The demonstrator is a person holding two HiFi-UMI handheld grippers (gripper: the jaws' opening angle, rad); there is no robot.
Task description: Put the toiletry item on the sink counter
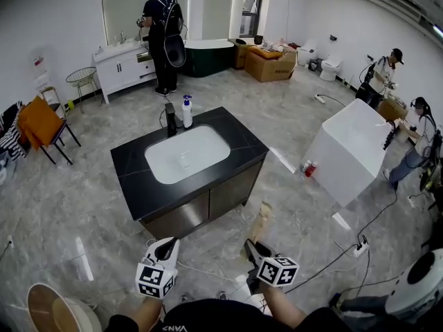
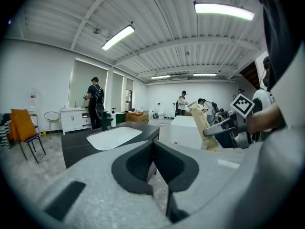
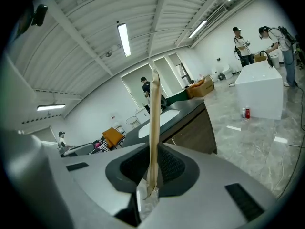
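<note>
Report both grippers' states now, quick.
Left gripper: shut, empty.
Right gripper: shut on a flat tan paper-wrapped toiletry packet.

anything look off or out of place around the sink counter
Nothing spilled or broken. The sink counter holds its faucet and a pump bottle, both upright. Mildly odd: two small containers stand on the floor beside the white block.
</note>
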